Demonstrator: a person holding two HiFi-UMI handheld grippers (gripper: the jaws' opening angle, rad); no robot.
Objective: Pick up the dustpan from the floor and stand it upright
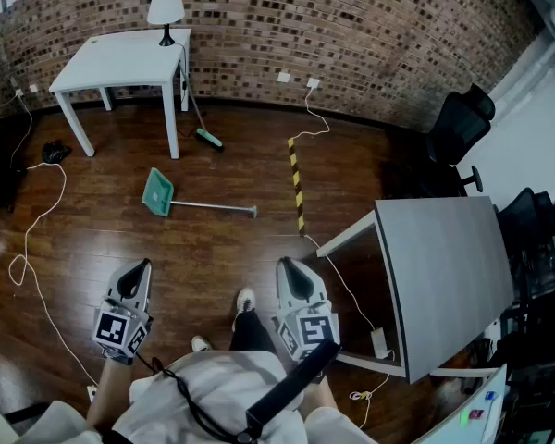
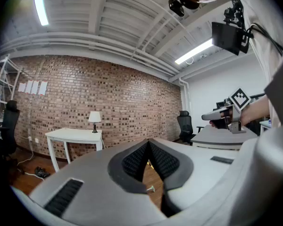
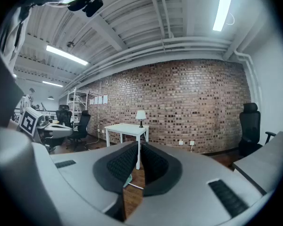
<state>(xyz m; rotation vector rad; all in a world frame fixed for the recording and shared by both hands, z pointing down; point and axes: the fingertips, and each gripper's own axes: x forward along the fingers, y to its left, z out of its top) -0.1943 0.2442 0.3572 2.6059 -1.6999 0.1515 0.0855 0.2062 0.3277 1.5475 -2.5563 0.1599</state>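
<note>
Closest in, both tongs are held at waist height above the person's shoes. The left tongs (image 1: 141, 268) and the right tongs (image 1: 288, 266) are each clenched tip to tip on nothing.

The green dustpan (image 1: 157, 192) lies flat on the wooden floor, well ahead of them, about midway to the floor's brick-wall edge. Its pan points toward the white table (image 1: 120, 58), and its long handle (image 1: 217, 207) runs off toward the striped tape (image 1: 297, 183).

The step in hand looks like the approach, with nothing grasped yet. It would likely go best to:
- walk up on the handle's side, staying off the white cable (image 1: 37, 239) looped along the floor's left edge;
- spread one pair of tongs well before stooping;
- take the handle fairly near the pan, not at its far end, so the pan's weight does not swing it;
- close across the thin shaft squarely, since a round rod may roll in the pads;
- lift the free end until the pan's base sits flat on the floor;
- steady it with the other tongs before letting go.

The broom (image 1: 203, 132) leaning at the table suggests a spot to prop it.
</note>
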